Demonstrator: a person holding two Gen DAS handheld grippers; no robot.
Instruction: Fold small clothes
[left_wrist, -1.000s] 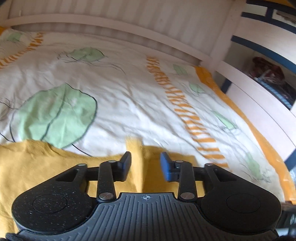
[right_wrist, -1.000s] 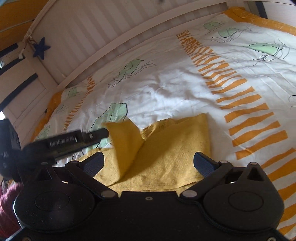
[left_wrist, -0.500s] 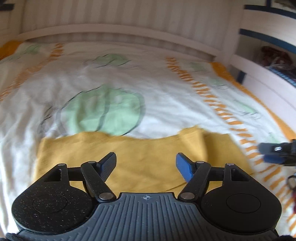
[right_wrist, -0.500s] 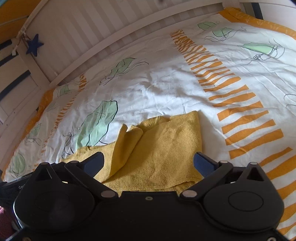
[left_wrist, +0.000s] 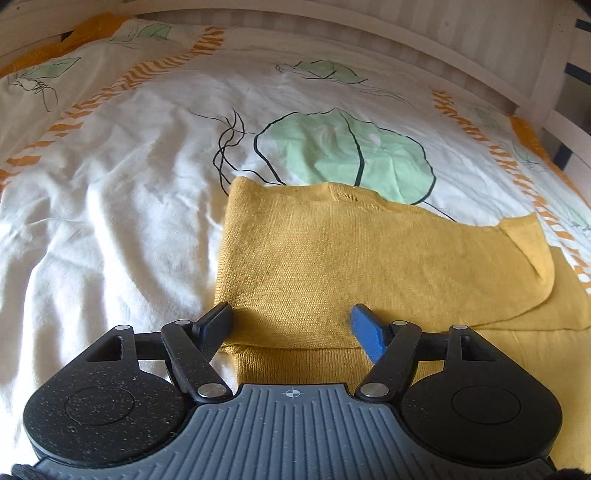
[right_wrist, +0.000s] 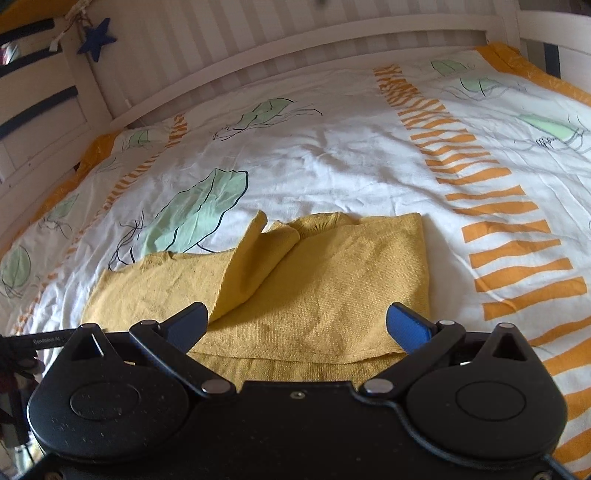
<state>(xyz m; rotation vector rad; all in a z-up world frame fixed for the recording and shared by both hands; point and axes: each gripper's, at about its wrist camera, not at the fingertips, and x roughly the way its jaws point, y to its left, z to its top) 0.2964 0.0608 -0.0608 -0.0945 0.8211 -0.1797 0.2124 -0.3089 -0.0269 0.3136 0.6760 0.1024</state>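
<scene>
Left wrist view: the left gripper (left_wrist: 291, 319) hovers with jaws spread and empty over the folded yellow garment (left_wrist: 369, 266), which lies on the bedspread (left_wrist: 110, 206) toward 1 o'clock.

Right wrist view: the right gripper (right_wrist: 299, 321) has jaws spread and empty; the yellow garment (right_wrist: 332, 280) lies at 12 o'clock, with a loose flap (right_wrist: 255, 258) at 11.

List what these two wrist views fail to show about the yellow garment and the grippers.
- Yellow garment, left wrist view: its near edge is hidden under the left gripper body; its right part is cut off by the frame edge.
- Yellow garment, right wrist view: the near hem is covered by the right gripper.
- What kind of clothing it is: the folds hide this.
- Whether the open jaws touch the fabric: cannot tell.
</scene>
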